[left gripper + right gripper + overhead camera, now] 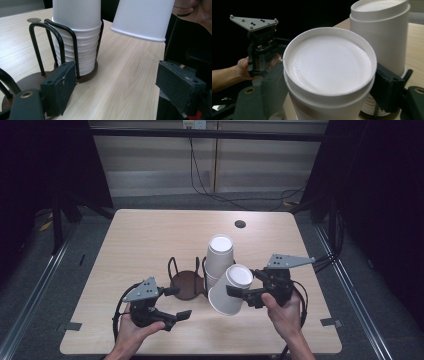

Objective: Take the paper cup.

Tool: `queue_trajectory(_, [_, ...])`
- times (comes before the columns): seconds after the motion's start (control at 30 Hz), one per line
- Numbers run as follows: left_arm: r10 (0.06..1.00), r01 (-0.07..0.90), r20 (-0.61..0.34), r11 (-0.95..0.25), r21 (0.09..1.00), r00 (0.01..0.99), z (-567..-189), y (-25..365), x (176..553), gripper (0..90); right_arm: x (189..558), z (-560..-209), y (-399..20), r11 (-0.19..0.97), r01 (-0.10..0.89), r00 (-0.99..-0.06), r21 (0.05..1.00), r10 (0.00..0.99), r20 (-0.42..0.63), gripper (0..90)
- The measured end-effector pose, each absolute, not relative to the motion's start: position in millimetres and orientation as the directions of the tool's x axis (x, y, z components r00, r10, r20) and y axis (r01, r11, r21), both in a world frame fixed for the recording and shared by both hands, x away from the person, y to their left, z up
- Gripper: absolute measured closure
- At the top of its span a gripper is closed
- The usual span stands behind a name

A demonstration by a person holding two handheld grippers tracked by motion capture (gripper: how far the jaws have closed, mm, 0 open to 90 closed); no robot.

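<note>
Right gripper (239, 296) fingers clamping upturned cup (231, 290), cup stack (219, 260) in wire holder (186, 276) just beside, left gripper (181, 303) fingers apart, empty.

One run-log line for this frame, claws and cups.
right claw: shut on upside-down white paper cup | left claw: open, nothing between | white cup stack: in black wire holder

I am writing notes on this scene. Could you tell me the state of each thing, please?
Held cup: upside down, tilted, gripped, lifted off the table.
Cup stack: upside down, upright in the holder.
Cup holder: standing on the table, one side empty.
Right gripper: shut on the held cup.
Left gripper: open, empty.
</note>
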State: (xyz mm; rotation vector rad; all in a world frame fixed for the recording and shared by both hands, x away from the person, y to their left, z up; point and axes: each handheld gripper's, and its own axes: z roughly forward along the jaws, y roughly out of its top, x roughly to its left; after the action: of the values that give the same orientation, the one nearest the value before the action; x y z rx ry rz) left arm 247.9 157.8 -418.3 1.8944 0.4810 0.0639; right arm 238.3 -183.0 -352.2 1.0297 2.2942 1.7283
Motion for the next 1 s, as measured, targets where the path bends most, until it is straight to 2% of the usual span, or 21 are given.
queue_trajectory(0.27, [0.316, 0.263, -0.171, -0.274, 0.925, 0.933, -417.4, 156.9, 243.4, 15.8, 239.1, -363.1, -162.5, 0.159, 0.46, -0.79, 0.874, 0.522, 0.321, 24.7])
queue_trajectory(0.57, [0.291, 0.264, -0.182, -0.273, 0.925, 0.939, -419.8, 151.7, 240.2, 15.8, 240.2, -381.2, -149.4, 0.173, 0.477, -0.799, 0.862, 0.493, 0.344, 24.7])
queue_trajectory(1.0, [0.28, 0.278, -0.2, -0.276, 0.92, 0.939, -428.5, 143.9, 240.4, 15.8, 244.0, -385.7, -131.5, 0.183, 0.475, -0.815, 0.86, 0.461, 0.352, 24.8])
